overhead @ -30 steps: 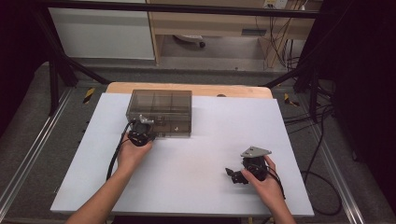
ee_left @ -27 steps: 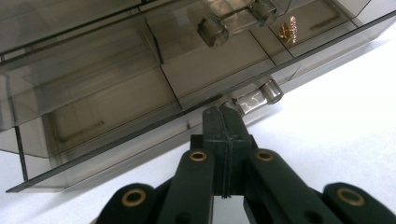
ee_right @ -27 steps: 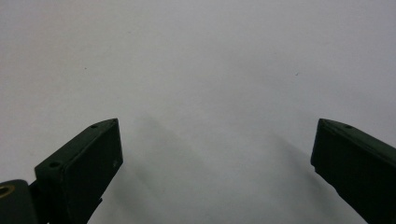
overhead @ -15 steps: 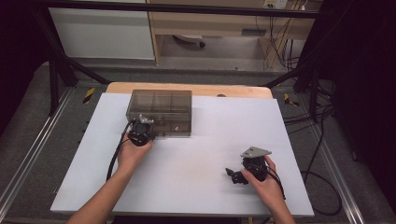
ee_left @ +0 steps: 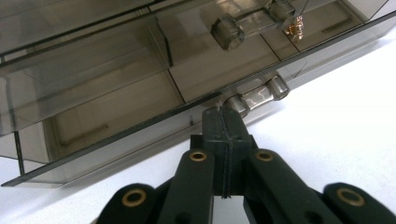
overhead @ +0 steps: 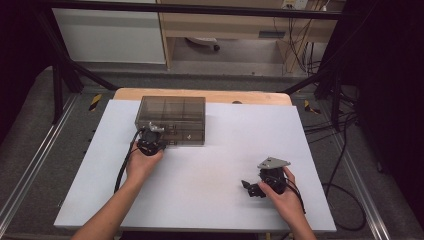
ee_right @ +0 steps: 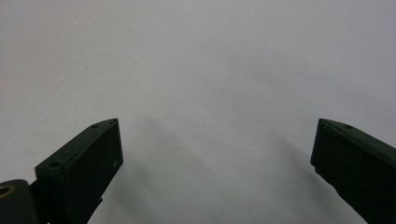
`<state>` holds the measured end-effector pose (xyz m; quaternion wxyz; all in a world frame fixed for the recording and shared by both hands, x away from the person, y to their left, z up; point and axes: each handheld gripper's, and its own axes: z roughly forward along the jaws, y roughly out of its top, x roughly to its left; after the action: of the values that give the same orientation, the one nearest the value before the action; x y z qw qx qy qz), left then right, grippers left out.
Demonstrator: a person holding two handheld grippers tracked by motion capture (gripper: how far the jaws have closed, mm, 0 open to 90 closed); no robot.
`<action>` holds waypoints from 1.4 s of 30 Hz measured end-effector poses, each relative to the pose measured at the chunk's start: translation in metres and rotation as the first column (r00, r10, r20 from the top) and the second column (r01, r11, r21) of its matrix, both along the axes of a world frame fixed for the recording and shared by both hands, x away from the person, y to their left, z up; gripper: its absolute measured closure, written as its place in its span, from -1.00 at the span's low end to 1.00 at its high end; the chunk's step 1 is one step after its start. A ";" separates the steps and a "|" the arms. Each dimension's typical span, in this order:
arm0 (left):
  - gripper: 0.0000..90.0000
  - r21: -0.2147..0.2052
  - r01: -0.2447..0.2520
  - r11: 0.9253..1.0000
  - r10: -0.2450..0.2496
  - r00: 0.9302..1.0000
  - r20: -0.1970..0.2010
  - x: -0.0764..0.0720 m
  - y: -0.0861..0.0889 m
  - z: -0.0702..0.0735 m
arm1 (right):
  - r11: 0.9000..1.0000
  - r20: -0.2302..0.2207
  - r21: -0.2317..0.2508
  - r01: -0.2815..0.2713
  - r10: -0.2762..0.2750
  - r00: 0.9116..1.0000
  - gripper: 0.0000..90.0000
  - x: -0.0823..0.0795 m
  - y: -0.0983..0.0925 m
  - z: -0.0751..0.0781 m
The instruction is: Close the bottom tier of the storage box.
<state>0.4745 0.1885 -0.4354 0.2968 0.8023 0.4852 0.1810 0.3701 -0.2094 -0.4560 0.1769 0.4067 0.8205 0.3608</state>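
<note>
left hand-held gripper [ee_left: 223,122] at drawer handle [ee_left: 256,97]

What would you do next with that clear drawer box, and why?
Probably pull the left hand-held gripper straight back. Its jaws look shut at the lower drawer's clear handle, and that drawer of the smoky drawer box looks closed. The right hand-held gripper rests open over bare table.

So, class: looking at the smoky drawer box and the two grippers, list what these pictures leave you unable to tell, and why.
- Whether the left gripper actually clamps the lower drawer's handle: left gripper view, the shut jaw tips cover the contact.
- The small coppery item in the upper drawer: left gripper view, too small and behind tinted plastic.
- The drawer box contents: high view, too dark and small.
- The right gripper surroundings: right gripper view, bare white table.
</note>
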 end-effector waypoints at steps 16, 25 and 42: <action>1.00 -0.004 0.000 1.000 0.000 1.000 0.009 0.006 -0.003 0.004 | 1.000 -0.004 -0.002 0.000 0.000 1.000 -0.94 0.000 0.000 0.000; 1.00 0.014 0.002 1.000 -0.002 1.000 0.004 0.006 -0.002 0.002 | 1.000 -0.005 -0.003 -0.004 0.004 1.000 -0.94 0.000 -0.001 0.000; 1.00 0.009 -0.003 1.000 0.003 1.000 0.003 0.009 -0.002 0.001 | 1.000 -0.010 -0.003 -0.006 0.006 1.000 -0.94 0.000 0.000 -0.001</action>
<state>0.4831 0.1867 -0.4343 0.2936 0.8027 0.4850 0.1851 0.3705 -0.2095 -0.4573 0.1724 0.4057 0.8231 0.3580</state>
